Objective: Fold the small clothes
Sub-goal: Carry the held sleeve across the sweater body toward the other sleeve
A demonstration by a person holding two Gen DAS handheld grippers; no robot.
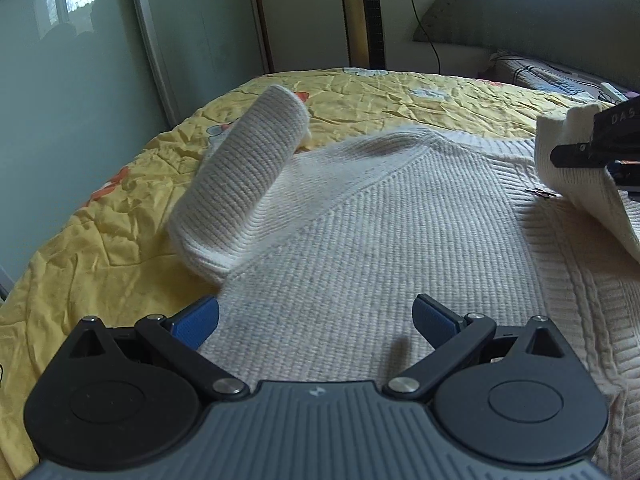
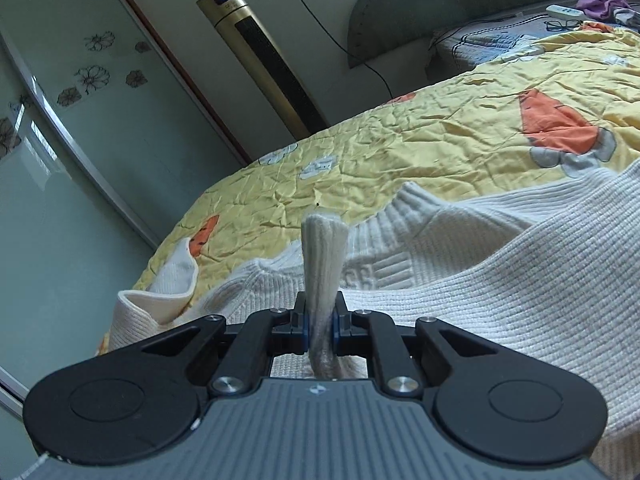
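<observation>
A cream knitted sweater (image 1: 380,216) lies spread on the yellow bedspread (image 1: 100,248). One sleeve (image 1: 244,184) stands curled up at the left of the body. My left gripper (image 1: 316,320) hovers low over the sweater's body, open, with nothing between its blue pads (image 1: 196,322). At the right edge of the left wrist view my right gripper (image 1: 576,156) lifts a fold of knit above the body. In the right wrist view that gripper (image 2: 321,326) is shut on the sweater's other sleeve cuff (image 2: 323,264), which sticks up between the jaws. The sweater's collar (image 2: 404,216) lies beyond.
A gold tower fan (image 2: 264,60) stands by the wall with a cord to a socket. Glass wardrobe doors (image 1: 80,60) run along the left of the bed. A pillow, a remote, glasses and purple cloth (image 2: 600,2) lie at the headboard end.
</observation>
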